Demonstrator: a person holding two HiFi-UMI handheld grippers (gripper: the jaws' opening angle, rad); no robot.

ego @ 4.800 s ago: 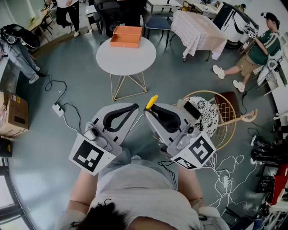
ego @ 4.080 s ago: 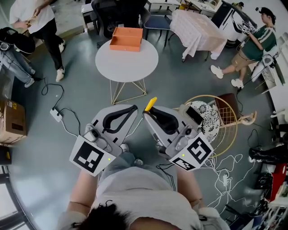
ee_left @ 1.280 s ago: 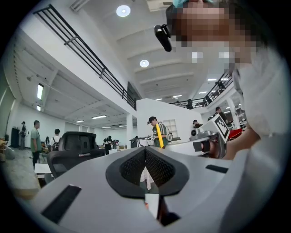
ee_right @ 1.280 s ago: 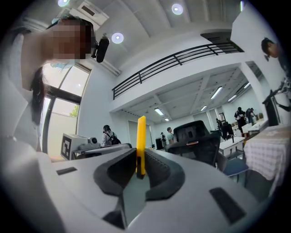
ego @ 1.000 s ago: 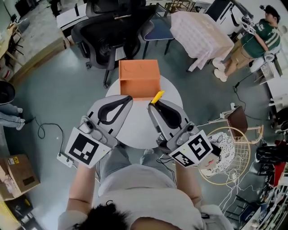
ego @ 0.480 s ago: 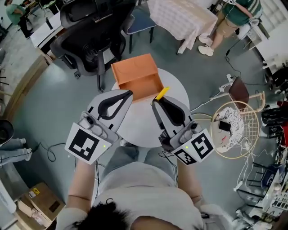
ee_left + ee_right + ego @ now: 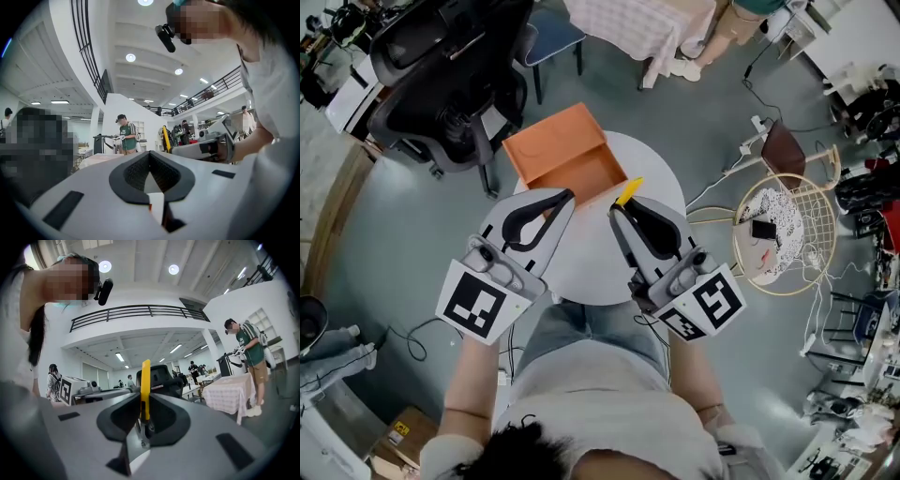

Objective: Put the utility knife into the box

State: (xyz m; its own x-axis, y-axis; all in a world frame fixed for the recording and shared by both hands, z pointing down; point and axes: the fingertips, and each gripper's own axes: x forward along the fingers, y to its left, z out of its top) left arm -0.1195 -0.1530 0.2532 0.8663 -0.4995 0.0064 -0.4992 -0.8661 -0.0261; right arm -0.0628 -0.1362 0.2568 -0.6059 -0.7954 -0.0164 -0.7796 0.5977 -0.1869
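An open orange box sits at the far edge of a round white table. My right gripper is shut on a yellow utility knife, whose end sticks out past the jaw tips, just right of the box's near corner. In the right gripper view the utility knife stands upright between the jaws of the right gripper. My left gripper hovers over the table at the box's near edge, shut with nothing in it. The left gripper shows closed jaws in its own view.
A black office chair stands behind the box. A round wire basket seat with a phone on it lies to the right. A table with a checked cloth is further back. Cables and a cardboard box lie on the floor.
The person has walked up to the round table. The orange box, once far off, now lies directly ahead of both grippers. The right gripper still holds the knife.
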